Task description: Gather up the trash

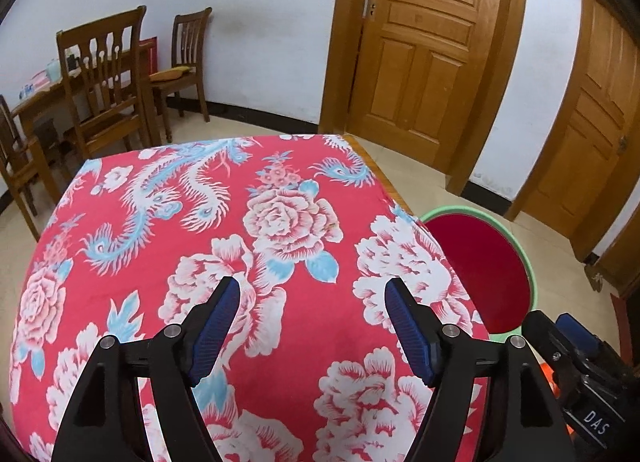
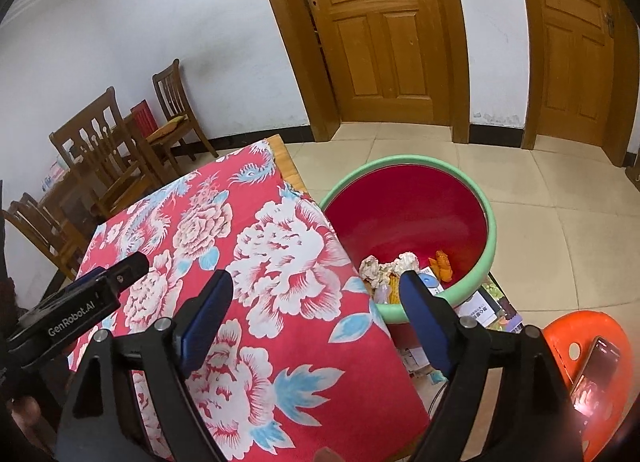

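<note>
Left claw (image 1: 312,326): jaws apart, empty, above the near part of the floral tablecloth (image 1: 224,246). Right claw (image 2: 316,314): jaws apart, empty, over the table's right edge. Beyond that edge, past the right claw's tips, the tub (image 2: 490,246) holds crumpled paper (image 2: 374,268) and orange scraps (image 2: 442,264).

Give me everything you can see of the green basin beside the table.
The green basin is round, likely plastic, with a pale green rim and outside and a glossy red inside. It stands upright, mouth open, off the right edge of the floral-cloth table, seemingly atop boxes or printed packaging. At its bottom lie crumpled paper, an orange piece and other small scraps. Neither gripper touches it.
</note>
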`<state>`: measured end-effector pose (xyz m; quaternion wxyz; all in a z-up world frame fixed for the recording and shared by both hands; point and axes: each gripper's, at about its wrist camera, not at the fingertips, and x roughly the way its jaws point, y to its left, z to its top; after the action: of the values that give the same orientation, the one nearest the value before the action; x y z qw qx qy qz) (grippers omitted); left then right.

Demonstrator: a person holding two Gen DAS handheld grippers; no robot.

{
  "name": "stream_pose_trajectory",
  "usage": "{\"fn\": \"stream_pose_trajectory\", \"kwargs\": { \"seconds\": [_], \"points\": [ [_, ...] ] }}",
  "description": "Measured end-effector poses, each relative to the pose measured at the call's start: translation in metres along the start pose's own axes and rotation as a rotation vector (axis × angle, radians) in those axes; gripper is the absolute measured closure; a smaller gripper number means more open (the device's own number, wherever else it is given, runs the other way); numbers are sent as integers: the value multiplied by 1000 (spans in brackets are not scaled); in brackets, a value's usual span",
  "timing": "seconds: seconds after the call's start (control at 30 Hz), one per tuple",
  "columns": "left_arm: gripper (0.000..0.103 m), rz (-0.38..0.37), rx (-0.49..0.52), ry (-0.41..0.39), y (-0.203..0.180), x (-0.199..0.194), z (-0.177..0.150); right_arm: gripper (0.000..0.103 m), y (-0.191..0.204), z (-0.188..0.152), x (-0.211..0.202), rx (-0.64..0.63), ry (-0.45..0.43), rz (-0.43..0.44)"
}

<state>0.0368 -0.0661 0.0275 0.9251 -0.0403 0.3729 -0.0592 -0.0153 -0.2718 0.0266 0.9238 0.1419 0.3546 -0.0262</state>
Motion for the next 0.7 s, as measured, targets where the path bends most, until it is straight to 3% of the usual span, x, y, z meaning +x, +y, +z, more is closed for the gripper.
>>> {"fn": "stream_pose_trajectory", "kwargs": {
  "seconds": [0.7],
  "points": [
    [27,-10,5,-25,-1,-5,-4,19,-1,-4,0,1,8,0]
  ]
}}
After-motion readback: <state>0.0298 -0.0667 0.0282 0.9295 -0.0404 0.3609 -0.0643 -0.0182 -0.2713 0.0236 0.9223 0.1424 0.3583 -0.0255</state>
